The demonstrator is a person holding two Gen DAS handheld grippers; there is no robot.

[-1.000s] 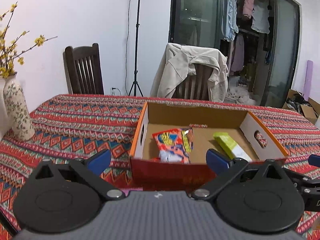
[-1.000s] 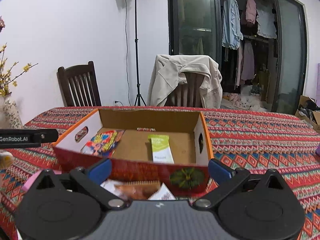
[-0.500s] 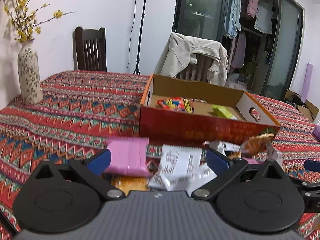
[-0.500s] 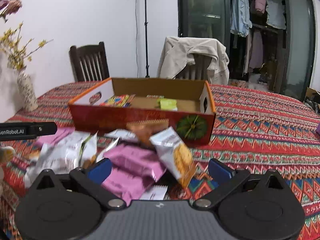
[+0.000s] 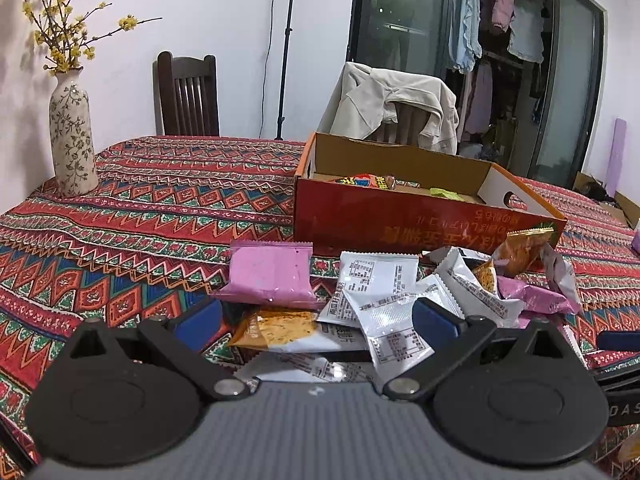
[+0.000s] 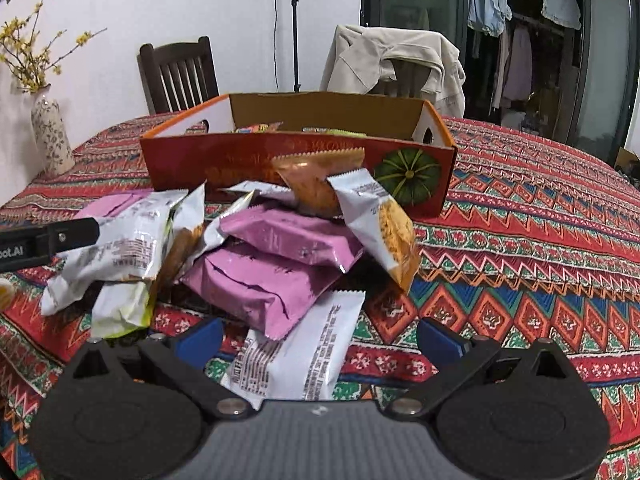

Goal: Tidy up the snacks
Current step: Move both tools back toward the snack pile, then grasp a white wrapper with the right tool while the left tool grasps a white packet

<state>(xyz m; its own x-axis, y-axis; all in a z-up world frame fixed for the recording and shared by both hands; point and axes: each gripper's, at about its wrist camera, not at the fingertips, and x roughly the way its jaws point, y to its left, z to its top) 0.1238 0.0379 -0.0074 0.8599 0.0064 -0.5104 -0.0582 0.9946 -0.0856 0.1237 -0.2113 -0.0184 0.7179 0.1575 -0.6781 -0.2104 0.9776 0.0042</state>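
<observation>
A pile of snack packets lies on the patterned tablecloth in front of a red cardboard box, which also shows in the right wrist view. The pile holds pink packets, white packets and orange ones. A few snacks lie inside the box. My left gripper is open and empty, low over the near left of the pile. My right gripper is open and empty over a white packet at the pile's near edge.
A flowered vase with yellow blossoms stands at the table's left edge. Two chairs stand behind the table, one bare and one draped with a beige jacket. A light stand is by the wall.
Both grippers have pulled back from the box and dropped lower. The snack pile in front of the box has come into view under them. Both stay open.
</observation>
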